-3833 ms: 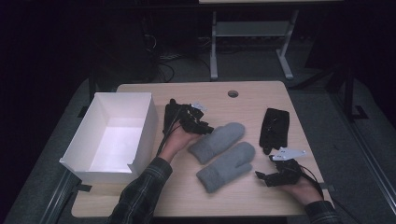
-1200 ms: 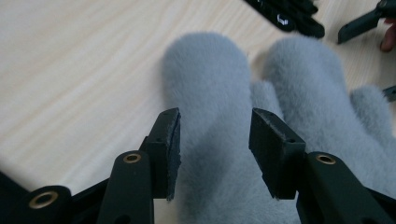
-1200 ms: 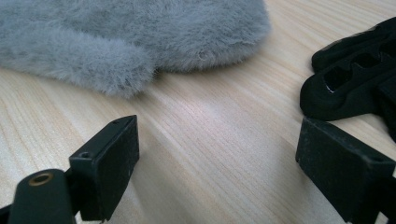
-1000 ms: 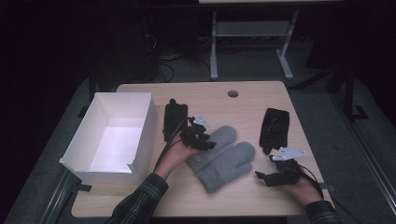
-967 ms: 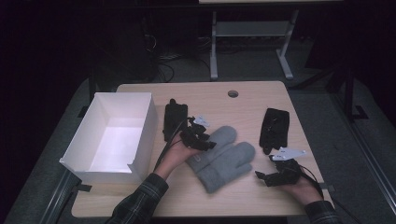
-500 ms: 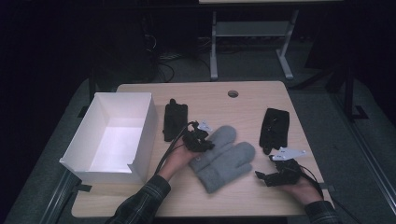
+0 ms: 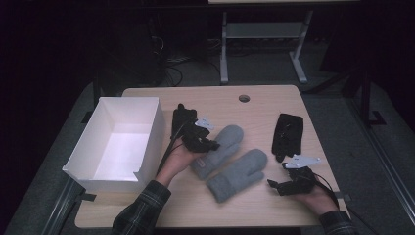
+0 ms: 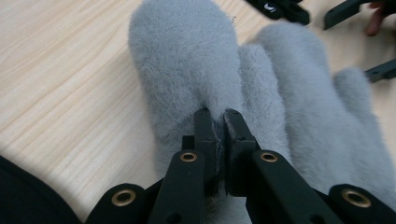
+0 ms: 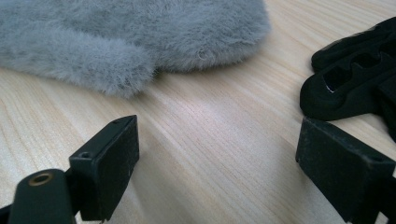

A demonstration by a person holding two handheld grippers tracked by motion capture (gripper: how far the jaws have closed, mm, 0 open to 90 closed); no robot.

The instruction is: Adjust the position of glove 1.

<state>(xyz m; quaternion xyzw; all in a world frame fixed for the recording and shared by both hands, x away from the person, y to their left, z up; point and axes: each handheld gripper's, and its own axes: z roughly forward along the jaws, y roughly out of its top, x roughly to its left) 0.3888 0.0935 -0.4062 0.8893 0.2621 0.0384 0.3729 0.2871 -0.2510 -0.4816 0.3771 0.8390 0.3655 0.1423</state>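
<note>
room: dark, near black around the table (image 7: 274, 100)
tabletop: dim, evenly lit from above
box (image 7: 117, 147): brightest spot
gripper views: brighter, jaws slightly soft, fur sharp

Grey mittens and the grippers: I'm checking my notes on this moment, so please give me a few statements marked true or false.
1. The left gripper is shut on a grey mitten. True.
2. The right gripper holds the second mitten. False: its jaws stand open over bare table.
3. The white box holds a mitten. False: nothing lies in it.
4. A black glove lies beyond the right gripper. True.
</note>
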